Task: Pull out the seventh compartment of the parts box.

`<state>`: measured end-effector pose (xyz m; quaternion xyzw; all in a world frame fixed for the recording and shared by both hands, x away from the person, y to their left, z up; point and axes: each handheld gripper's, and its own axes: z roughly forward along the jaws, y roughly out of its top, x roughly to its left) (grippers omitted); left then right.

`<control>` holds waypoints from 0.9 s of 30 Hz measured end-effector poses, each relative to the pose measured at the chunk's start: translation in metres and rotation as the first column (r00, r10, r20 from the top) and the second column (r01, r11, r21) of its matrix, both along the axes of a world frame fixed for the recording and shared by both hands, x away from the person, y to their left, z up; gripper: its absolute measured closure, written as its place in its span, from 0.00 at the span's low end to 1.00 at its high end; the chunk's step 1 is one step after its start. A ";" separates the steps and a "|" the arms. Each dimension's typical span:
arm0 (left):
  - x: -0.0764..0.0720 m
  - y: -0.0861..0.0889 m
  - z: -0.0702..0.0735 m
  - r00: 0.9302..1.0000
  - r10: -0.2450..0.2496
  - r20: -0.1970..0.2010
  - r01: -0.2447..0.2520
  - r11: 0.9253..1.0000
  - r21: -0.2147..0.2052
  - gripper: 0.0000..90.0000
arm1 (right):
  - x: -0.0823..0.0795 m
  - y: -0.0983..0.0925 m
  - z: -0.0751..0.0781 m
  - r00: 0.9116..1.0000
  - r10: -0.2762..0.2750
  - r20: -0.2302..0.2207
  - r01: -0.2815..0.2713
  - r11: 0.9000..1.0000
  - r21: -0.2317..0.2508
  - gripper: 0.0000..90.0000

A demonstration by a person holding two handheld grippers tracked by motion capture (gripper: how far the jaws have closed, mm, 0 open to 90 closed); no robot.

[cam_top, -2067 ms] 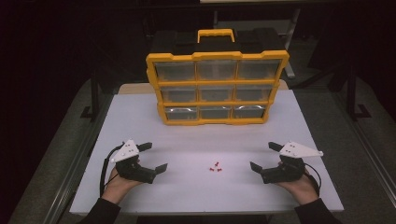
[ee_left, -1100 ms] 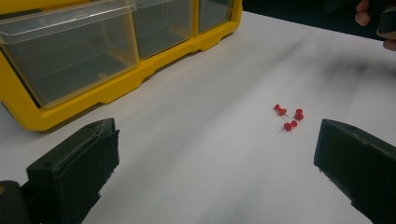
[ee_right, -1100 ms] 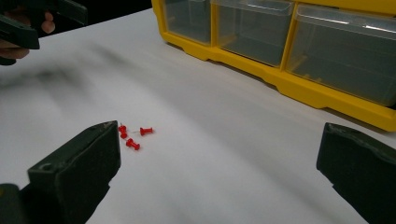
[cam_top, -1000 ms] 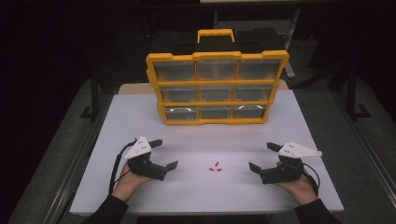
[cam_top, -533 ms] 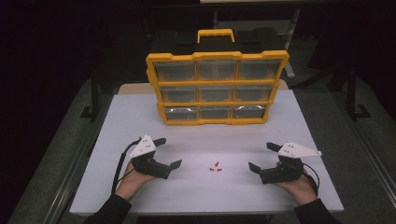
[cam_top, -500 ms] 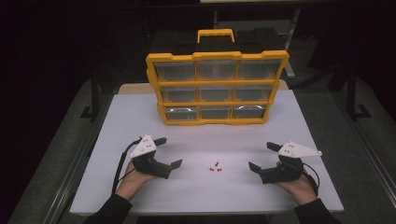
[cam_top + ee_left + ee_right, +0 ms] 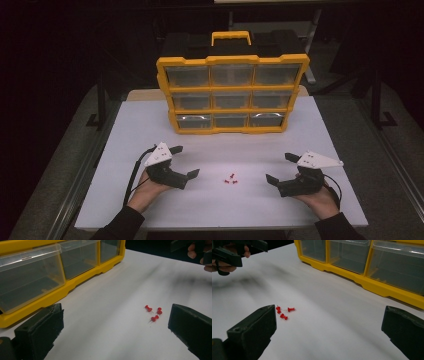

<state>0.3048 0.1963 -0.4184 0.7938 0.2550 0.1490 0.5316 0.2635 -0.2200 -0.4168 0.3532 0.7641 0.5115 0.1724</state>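
Three red push pins (image 7: pixel 231 179) lie close together on the white table (image 7: pixel 150 125), between my two grippers. My left gripper (image 7: pixel 184 161) is open just left of them, its jaws wide apart with nothing between them. In the left gripper view the pins (image 7: pixel 153 312) lie near the right jaw of that gripper (image 7: pixel 116 320). My right gripper (image 7: pixel 280 168) is open to the right of the pins, also holding nothing. In the right gripper view the pins (image 7: pixel 283 311) sit beside the left jaw of that gripper (image 7: pixel 329 315).
A yellow organiser (image 7: pixel 232 95) with clear plastic drawers and a top handle stands upright at the back of the table, drawers facing me. Its lower drawers (image 7: pixel 30 282) (image 7: pixel 362 257) look closed. Bare white tabletop surrounds the pins.
My left gripper has moved rightward across the table, closing in on the pins. The right gripper and the pins have stayed in place.
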 end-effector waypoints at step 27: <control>0.012 -0.019 0.000 1.000 -0.021 -0.005 0.021 1.000 -0.012 0.00 | 0.004 0.001 -0.001 1.000 0.010 -0.019 -0.010 1.000 -0.017 0.00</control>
